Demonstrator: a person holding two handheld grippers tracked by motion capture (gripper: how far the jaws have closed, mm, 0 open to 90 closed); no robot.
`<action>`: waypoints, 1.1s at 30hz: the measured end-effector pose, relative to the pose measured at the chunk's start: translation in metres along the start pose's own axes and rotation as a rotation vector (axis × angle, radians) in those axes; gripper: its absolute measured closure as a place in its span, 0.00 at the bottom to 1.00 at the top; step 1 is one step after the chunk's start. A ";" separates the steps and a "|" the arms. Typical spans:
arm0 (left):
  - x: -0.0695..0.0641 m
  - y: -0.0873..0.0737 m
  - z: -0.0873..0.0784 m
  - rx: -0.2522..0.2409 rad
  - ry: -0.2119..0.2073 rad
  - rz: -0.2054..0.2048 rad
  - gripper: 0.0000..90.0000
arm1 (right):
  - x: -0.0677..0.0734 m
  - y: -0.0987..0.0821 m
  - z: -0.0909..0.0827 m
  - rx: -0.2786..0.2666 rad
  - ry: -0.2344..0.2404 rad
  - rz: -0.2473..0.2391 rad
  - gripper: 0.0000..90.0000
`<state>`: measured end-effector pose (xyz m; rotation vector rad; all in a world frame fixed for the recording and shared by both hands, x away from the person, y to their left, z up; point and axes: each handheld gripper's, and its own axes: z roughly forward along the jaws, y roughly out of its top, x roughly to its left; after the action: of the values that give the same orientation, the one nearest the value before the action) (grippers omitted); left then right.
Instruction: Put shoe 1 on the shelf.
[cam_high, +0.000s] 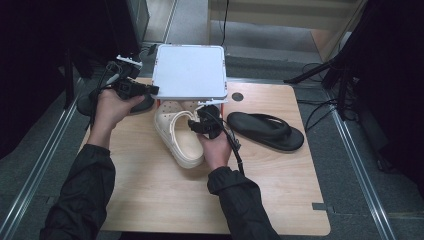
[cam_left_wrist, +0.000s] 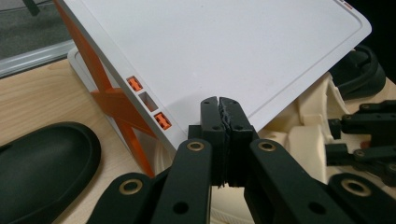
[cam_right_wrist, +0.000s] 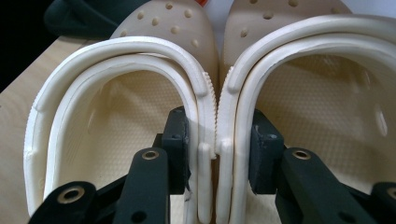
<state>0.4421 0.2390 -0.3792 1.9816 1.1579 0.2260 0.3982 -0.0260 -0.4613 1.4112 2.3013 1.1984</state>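
A pair of cream clogs (cam_high: 180, 135) lies side by side on the wooden table (cam_high: 165, 200), toes under a white shelf (cam_high: 190, 70). My right gripper (cam_high: 202, 117) comes at them from the heel end. In the right gripper view, my right gripper (cam_right_wrist: 217, 135) has one jaw inside the left clog (cam_right_wrist: 116, 93) and one inside the right clog (cam_right_wrist: 317, 93), shut on their two touching inner walls. My left gripper (cam_high: 150, 90) is held at the shelf's left front corner. In the left gripper view, my left gripper (cam_left_wrist: 223, 105) is shut on nothing, its tips at the shelf's (cam_left_wrist: 224, 46) edge.
A black flip-flop (cam_high: 267, 131) lies on the table right of the clogs. Another black flip-flop (cam_high: 87, 105) sits at the table's left edge under my left hand. The shelf stands on orange braces (cam_left_wrist: 112, 100). A round hole (cam_high: 237, 96) is in the tabletop behind the right sandal.
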 end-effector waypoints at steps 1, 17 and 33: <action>0.000 0.000 0.000 -0.001 0.000 -0.001 1.00 | -0.001 0.001 0.002 -0.006 -0.008 0.003 0.73; 0.000 -0.001 0.001 -0.008 -0.014 -0.009 1.00 | -0.011 0.007 0.022 -0.015 -0.104 0.040 0.73; 0.001 -0.002 0.000 -0.012 -0.012 -0.012 1.00 | -0.011 0.005 0.032 -0.019 -0.095 0.045 0.68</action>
<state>0.4411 0.2400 -0.3809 1.9622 1.1580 0.2147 0.4248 -0.0169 -0.4810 1.4872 2.2007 1.1365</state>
